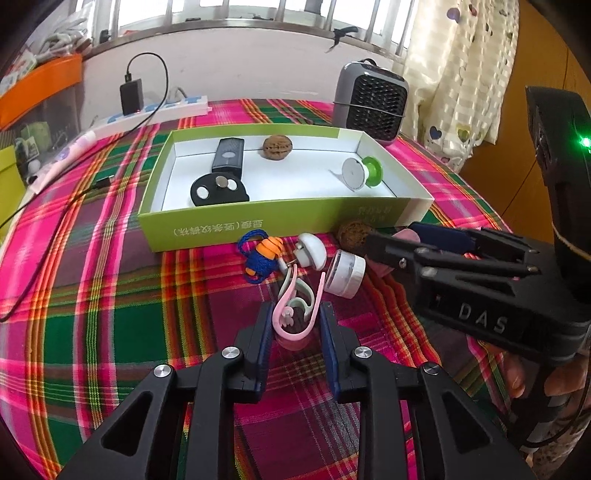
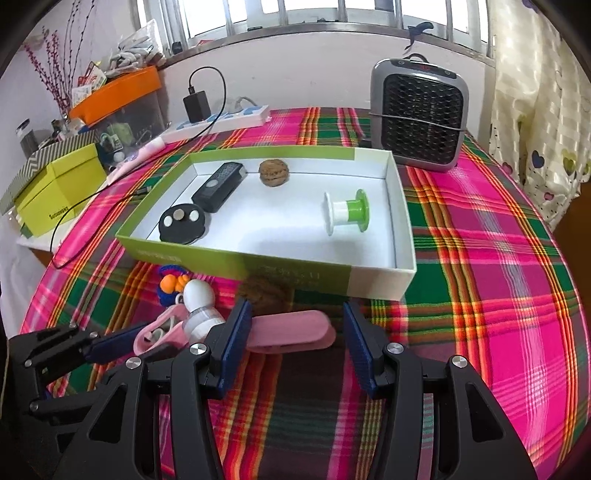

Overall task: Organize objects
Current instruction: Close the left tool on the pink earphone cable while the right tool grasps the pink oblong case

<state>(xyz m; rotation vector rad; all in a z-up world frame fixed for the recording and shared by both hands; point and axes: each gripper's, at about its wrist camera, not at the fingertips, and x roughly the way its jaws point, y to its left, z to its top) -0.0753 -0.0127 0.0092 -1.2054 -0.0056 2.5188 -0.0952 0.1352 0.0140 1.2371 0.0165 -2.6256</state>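
Left wrist view: the left gripper [image 1: 294, 321] is spread apart, with a pink and pale green clip [image 1: 295, 301] lying between its blue fingertips, not squeezed. Just past the tips lie a blue cord toy with orange beads [image 1: 258, 254], a white cap [image 1: 312, 250] and a small white jar [image 1: 345, 272]. Farther ahead stands a green box [image 1: 258, 221] with Chinese writing on its near wall, too small to read. Inside it are a black remote [image 1: 228, 155], a black disc with round magnets [image 1: 218, 190], a walnut [image 1: 277, 146] and a green and white spool [image 1: 360, 172]. To the right is the right gripper [image 1: 373, 245], marked "DAS", next to a second walnut [image 1: 352, 230] outside the box. Everything sits on a pink and green plaid cloth [image 1: 92, 295].

Right wrist view: the right gripper [image 2: 293, 325] is spread wide, with a flat pink clip [image 2: 291, 326] lying between its fingers and touching the left one. The second walnut [image 2: 266, 290] sits just ahead, against the box [image 2: 325, 275]. To the left is the left gripper [image 2: 122, 341]. Far ahead on the right stands a grey heater [image 2: 419, 114]. Far left are a white power strip [image 2: 221, 120] with a black charger [image 2: 197, 105], and a yellow-green box [image 2: 59, 192] with small writing I cannot read. A barred window [image 2: 314, 14] runs behind.
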